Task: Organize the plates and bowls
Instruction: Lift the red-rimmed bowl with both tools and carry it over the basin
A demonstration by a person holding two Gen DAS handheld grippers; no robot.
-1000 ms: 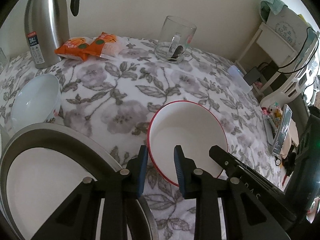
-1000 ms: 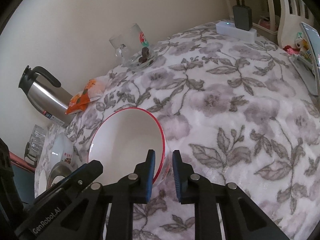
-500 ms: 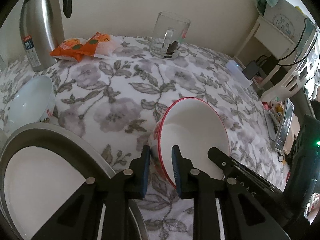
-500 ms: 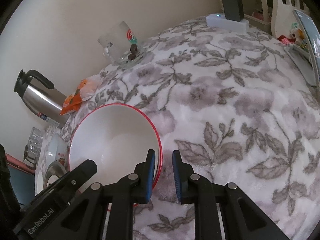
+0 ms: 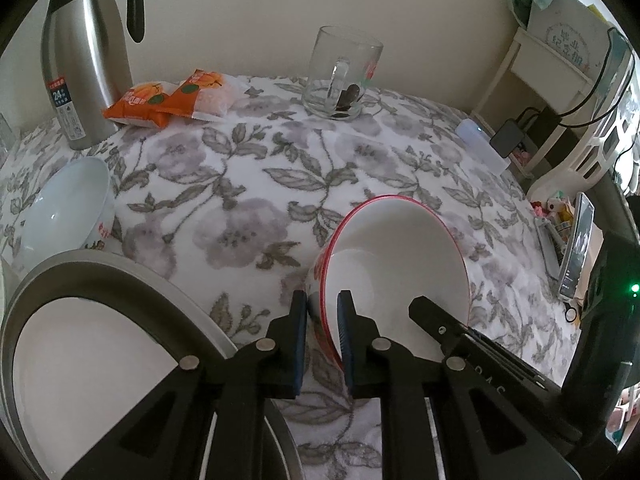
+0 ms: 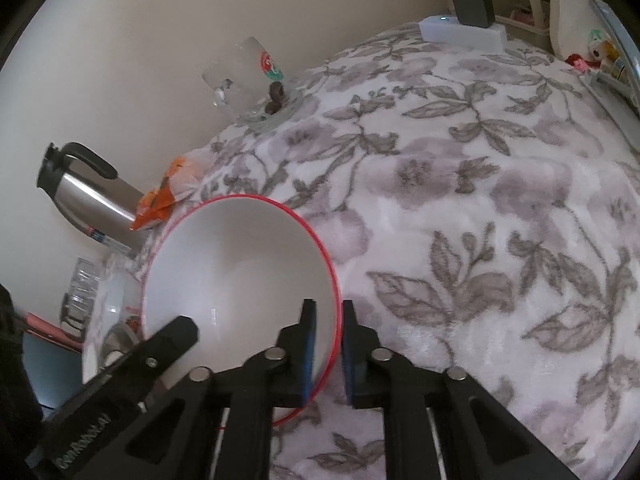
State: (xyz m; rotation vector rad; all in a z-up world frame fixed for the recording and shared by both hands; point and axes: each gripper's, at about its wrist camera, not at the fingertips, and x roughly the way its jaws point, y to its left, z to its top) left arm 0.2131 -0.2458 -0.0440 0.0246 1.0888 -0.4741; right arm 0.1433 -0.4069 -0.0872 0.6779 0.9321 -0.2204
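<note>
L gripper [image 5: 322, 316] is clamped on the near-left rim of the red-rimmed bowl [image 5: 396, 256], one pad outside the wall, one inside; jaws have just been closing onto it. R gripper [image 6: 329, 322] pinches the opposite rim of the same bowl [image 6: 240, 280], pads either side of the red edge, jaws nearly together & also just closed in. Bowl is tipped, its mouth facing the L cam, sitting at the near-mid part of the floral cloth [image 5: 248, 184]. In the L view the R gripper's finger reaches into the bowl from the right.

Near left of the L gripper: a big grey-rimmed plate [image 5: 52, 364], white inside. Just beyond it, a pale blue bowl [image 5: 64, 212], tilted on the cloth, well apart from the held bowl.

Further back: orange snack packs [image 5: 168, 100] lying flat, beside a steel flask [image 5: 84, 60] w/ black handle. Glass mug [image 5: 340, 76] stands upright near the wall, dark bits at its bottom. Far right: white power strip [image 6: 460, 34] w/ black charger plugged in.
</note>
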